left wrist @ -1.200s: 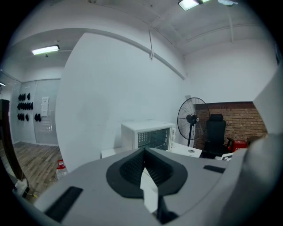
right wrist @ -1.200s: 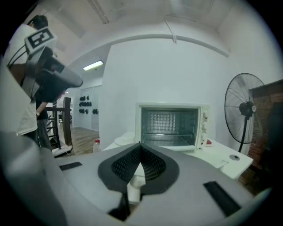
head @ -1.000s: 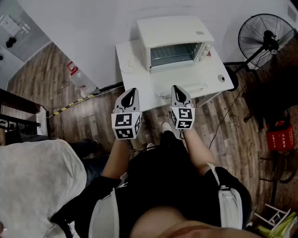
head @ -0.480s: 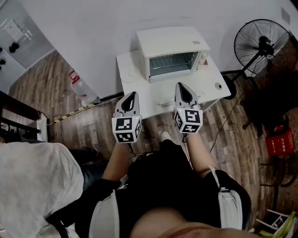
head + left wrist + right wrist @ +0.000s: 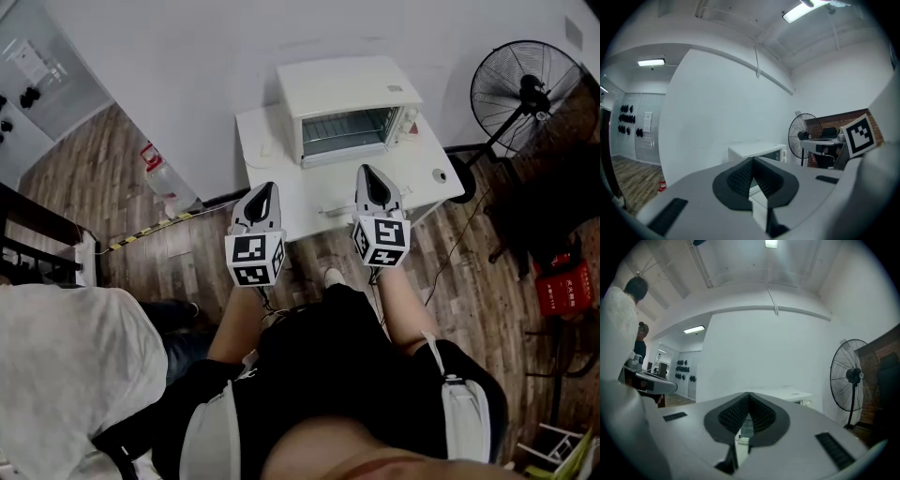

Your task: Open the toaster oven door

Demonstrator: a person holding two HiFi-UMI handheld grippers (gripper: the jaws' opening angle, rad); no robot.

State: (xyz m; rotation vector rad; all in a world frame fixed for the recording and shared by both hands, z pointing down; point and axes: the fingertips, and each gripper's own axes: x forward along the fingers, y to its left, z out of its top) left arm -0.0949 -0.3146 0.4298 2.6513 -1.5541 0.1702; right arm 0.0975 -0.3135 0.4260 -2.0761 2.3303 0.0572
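White toaster oven (image 5: 349, 84) stands on the white tabletop (image 5: 281, 192), its door (image 5: 345, 133) closed. Left gripper (image 5: 265, 190) and right gripper (image 5: 372, 174) hover above the tabletop's front edge, jaws together, nothing held.

I see a white toaster oven (image 5: 347, 84) on a white table (image 5: 281, 183). The plank floor (image 5: 169, 253) is brown, the fan (image 5: 520, 94) black.
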